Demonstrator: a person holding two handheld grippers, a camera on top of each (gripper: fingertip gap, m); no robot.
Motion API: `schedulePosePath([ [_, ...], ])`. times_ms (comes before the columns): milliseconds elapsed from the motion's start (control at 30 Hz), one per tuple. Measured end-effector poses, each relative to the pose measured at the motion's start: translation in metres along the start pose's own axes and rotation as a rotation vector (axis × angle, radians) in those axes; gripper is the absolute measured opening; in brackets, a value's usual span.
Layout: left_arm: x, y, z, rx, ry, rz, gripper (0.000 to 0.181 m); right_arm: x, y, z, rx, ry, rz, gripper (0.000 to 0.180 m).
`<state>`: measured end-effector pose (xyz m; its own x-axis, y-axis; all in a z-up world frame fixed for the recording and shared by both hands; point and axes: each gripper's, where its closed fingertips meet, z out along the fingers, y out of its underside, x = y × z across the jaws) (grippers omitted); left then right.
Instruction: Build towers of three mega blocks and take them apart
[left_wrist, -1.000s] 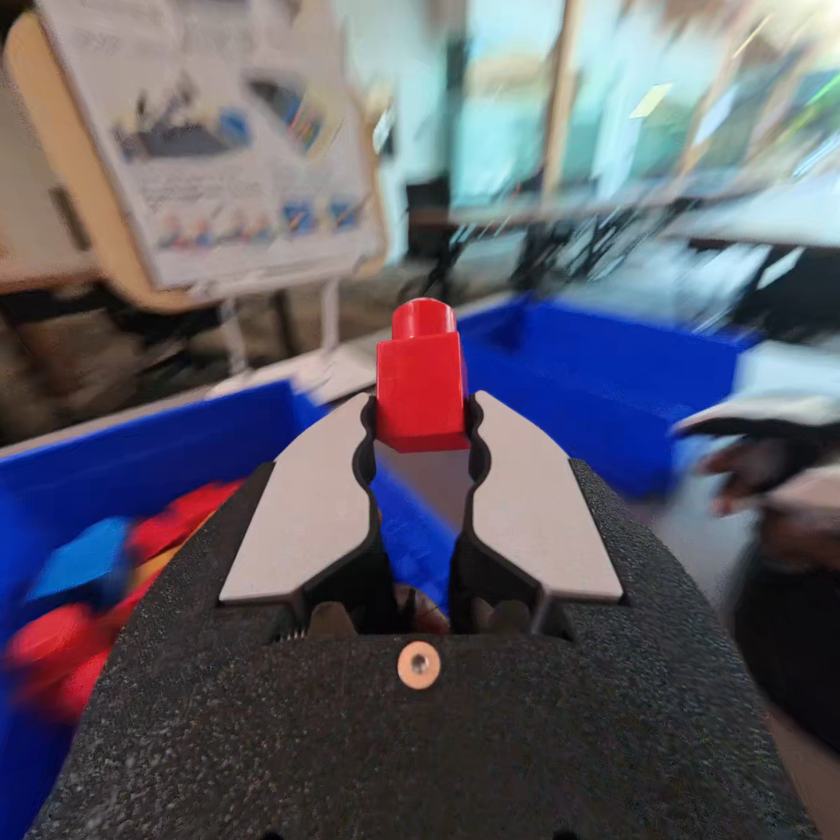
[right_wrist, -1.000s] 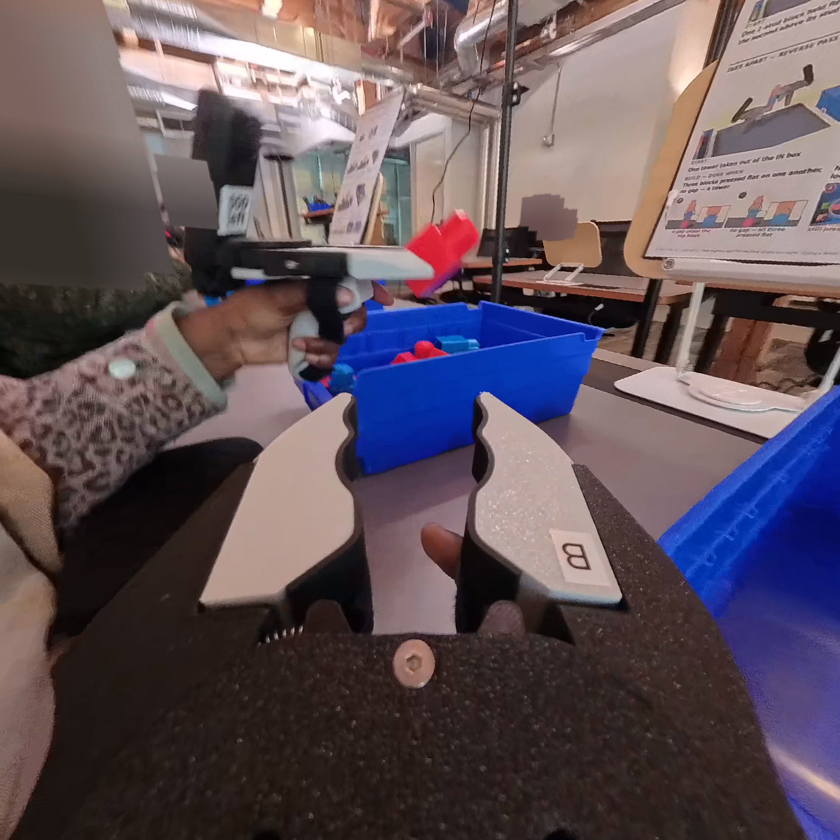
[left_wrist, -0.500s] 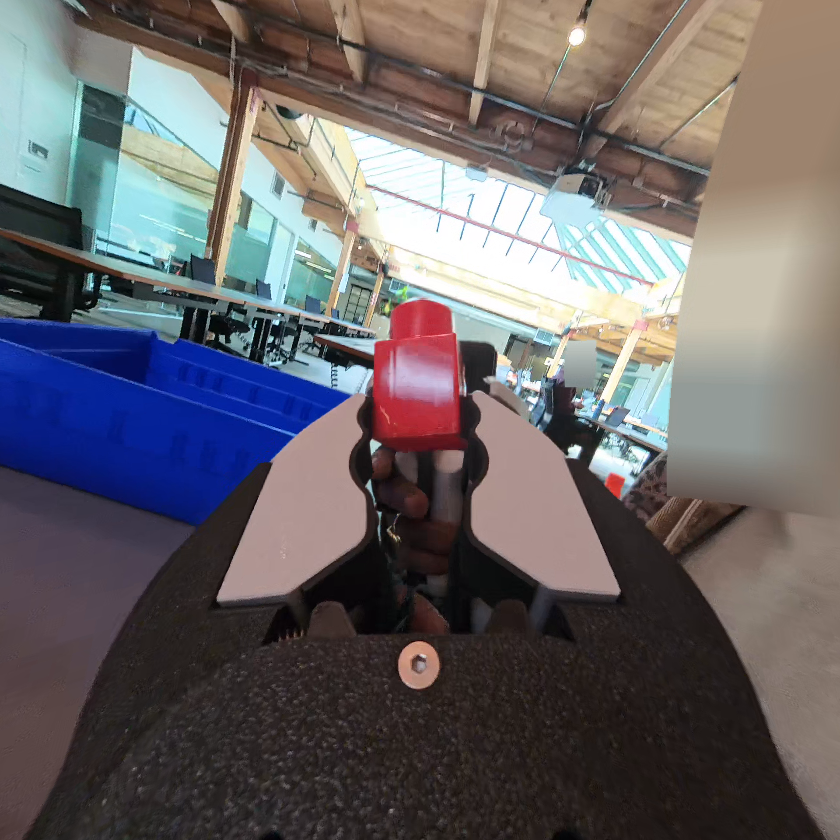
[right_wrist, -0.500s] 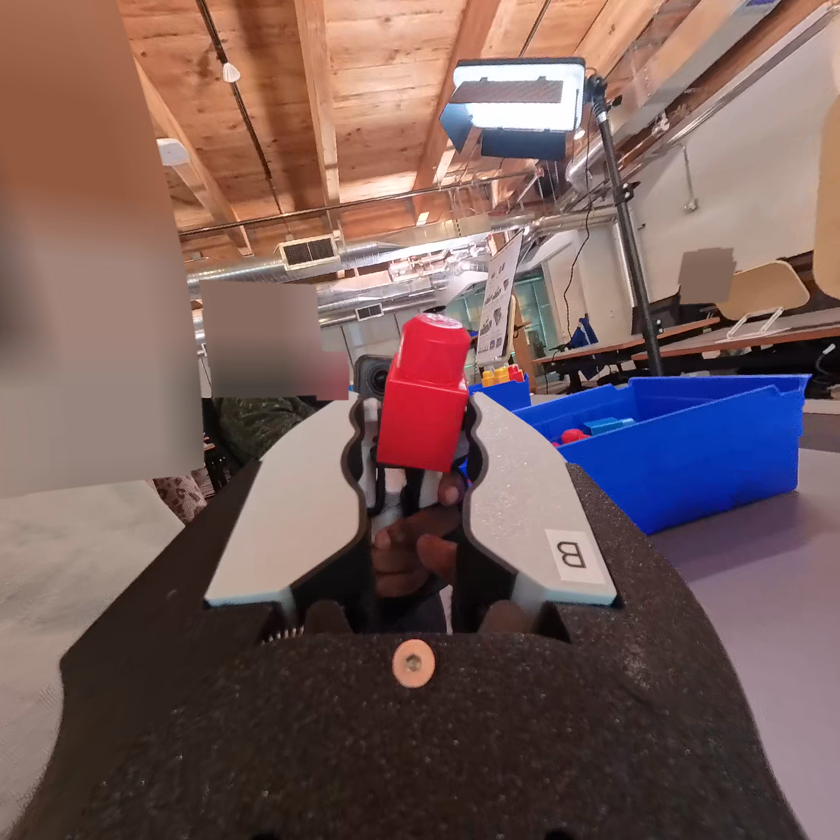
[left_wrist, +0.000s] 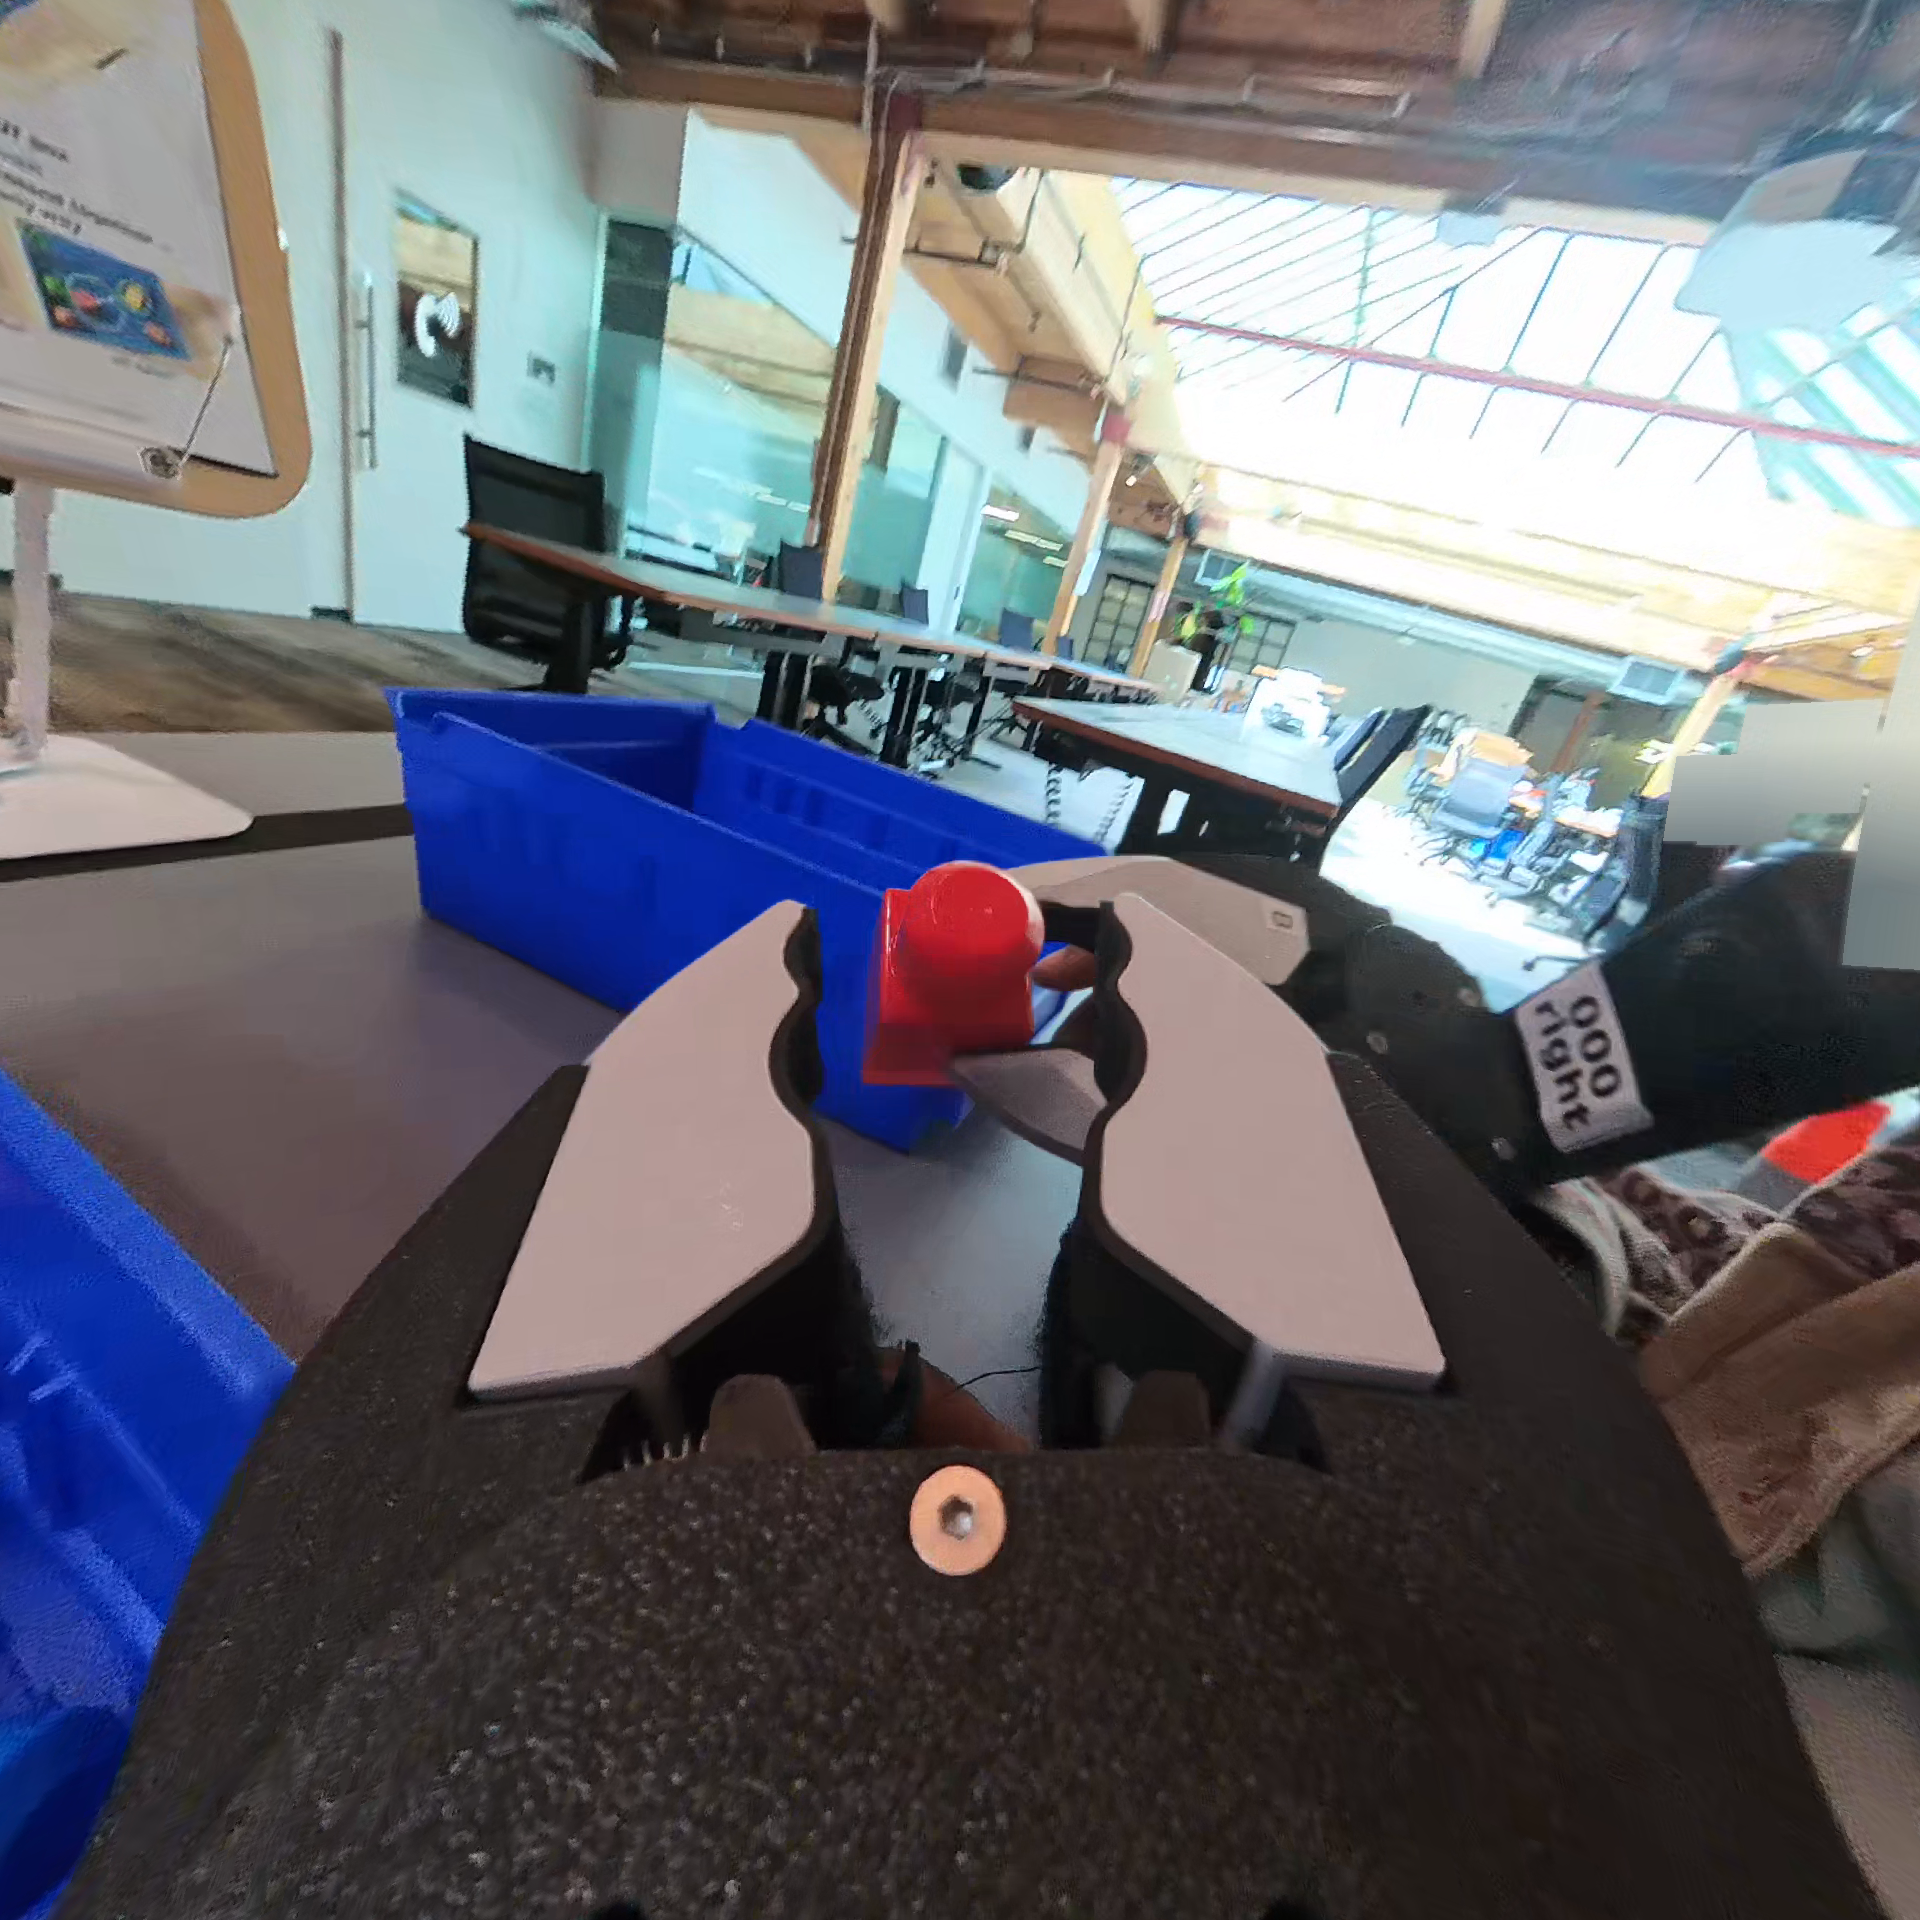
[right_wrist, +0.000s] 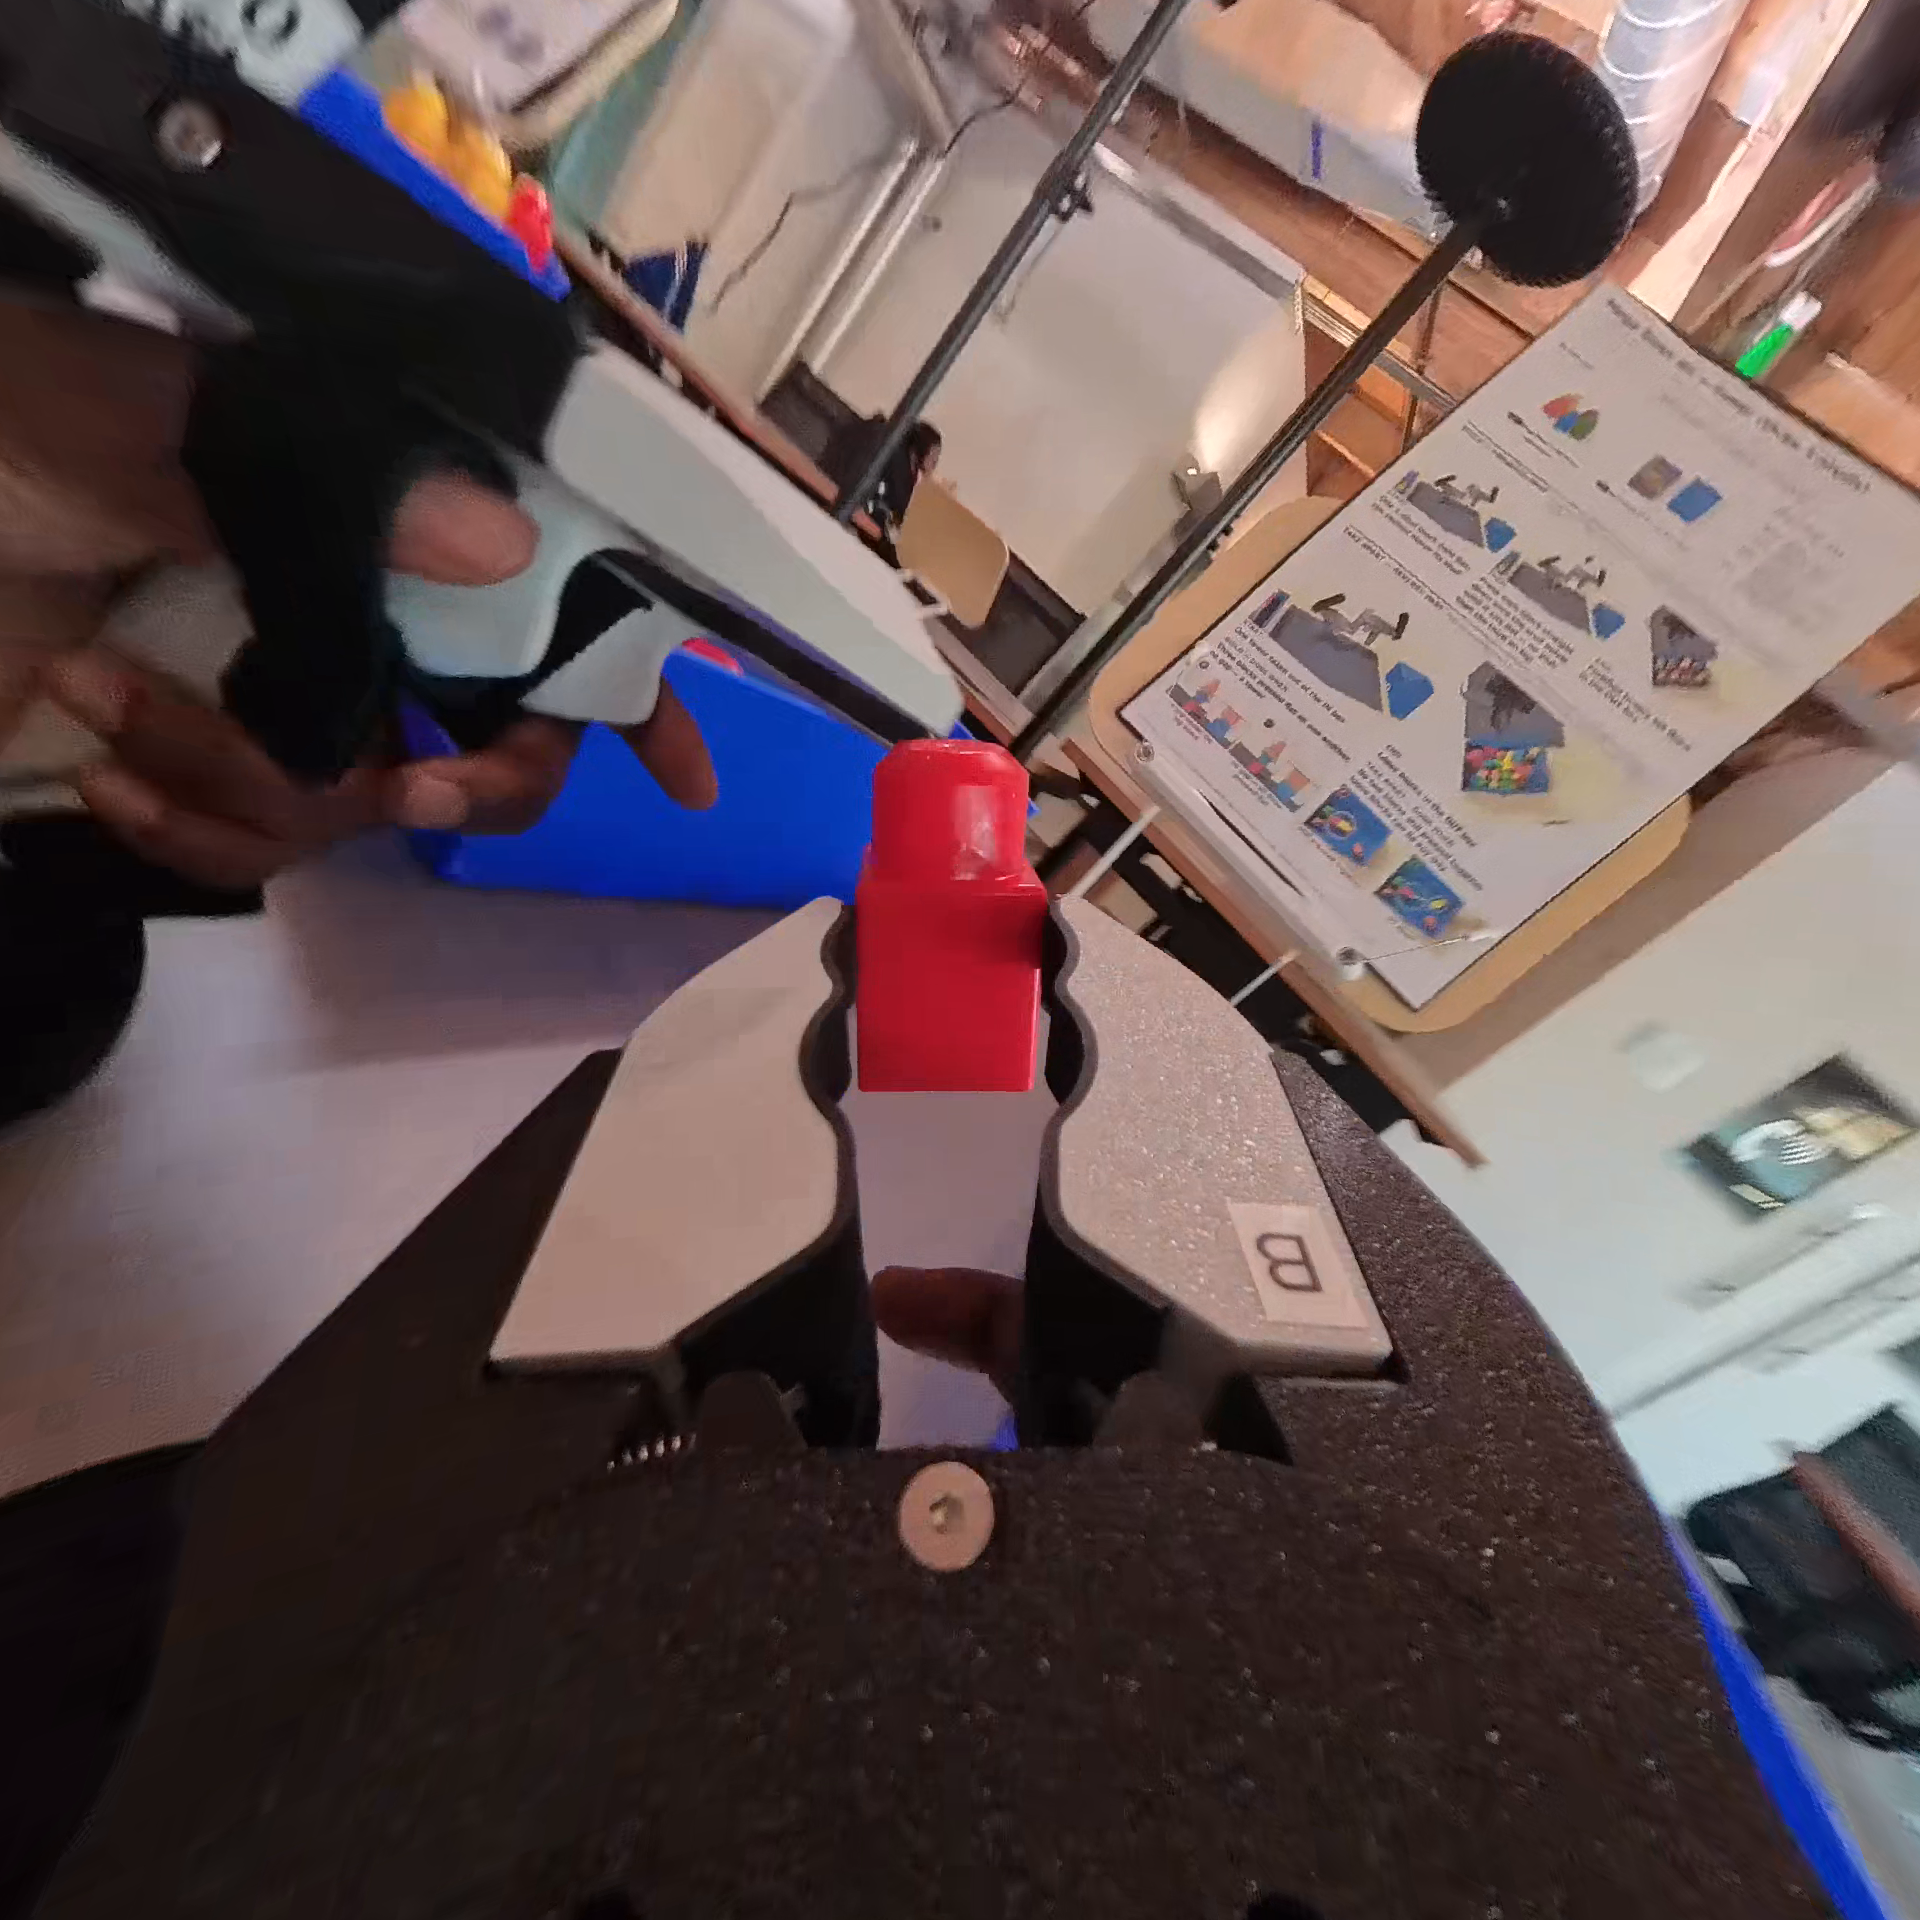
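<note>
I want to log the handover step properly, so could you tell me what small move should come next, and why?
Probably draw the left gripper back, clear of the red block. Its jaws stand open with gaps on both sides of the block, while the right gripper is shut on it, so the block appears to be carried by the right alone.

Surface: a dark grey table (left_wrist: 260, 997) carries the scene.
Far bin: a blue bin (left_wrist: 623, 862) stands on it at 12 o'clock in the left wrist view.
Near bin: a second blue bin (left_wrist: 94, 1351) at 8 o'clock.
Stand: a white stand base (left_wrist: 94, 800) at 10 o'clock.
</note>
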<state>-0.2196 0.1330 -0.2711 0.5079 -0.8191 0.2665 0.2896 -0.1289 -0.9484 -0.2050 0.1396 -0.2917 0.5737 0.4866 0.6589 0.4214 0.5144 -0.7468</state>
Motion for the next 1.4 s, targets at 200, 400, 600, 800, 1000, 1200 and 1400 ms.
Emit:
schedulePosePath([
  [200, -0.001, 0.031, 0.008, -0.197, -0.07, 0.205, 0.036, -0.018, -0.01, 0.0, 0.03, -0.032, -0.166, 0.033],
  [400, -0.007, 0.03, 0.005, -0.195, -0.095, 0.162, 0.036, -0.016, 0.005, 0.005, -0.04, -0.033, -0.112, 0.041],
  [600, -0.006, 0.041, 0.006, -0.256, -0.079, 0.156, 0.036, -0.024, 0.005, 0.006, -0.05, -0.045, -0.182, 0.036],
  [800, -0.005, 0.013, -0.003, -0.145, -0.107, 0.13, 0.039, -0.009, 0.019, 0.005, -0.118, -0.016, -0.036, 0.036],
  [1000, -0.08, -0.029, -0.082, -0.273, -0.589, 0.258, 0.039, -0.01, 0.021, 0.007, -0.121, -0.019, -0.041, 0.035],
  [1200, -0.143, -0.015, -0.178, -0.635, -0.952, 0.235, 0.05, -0.013, 0.02, 0.008, -0.112, -0.035, -0.053, 0.035],
  [1400, -0.177, 0.011, -0.2, -0.873, -1.058, 0.229, 0.038, -0.014, 0.019, 0.007, -0.103, -0.035, -0.06, 0.035],
])
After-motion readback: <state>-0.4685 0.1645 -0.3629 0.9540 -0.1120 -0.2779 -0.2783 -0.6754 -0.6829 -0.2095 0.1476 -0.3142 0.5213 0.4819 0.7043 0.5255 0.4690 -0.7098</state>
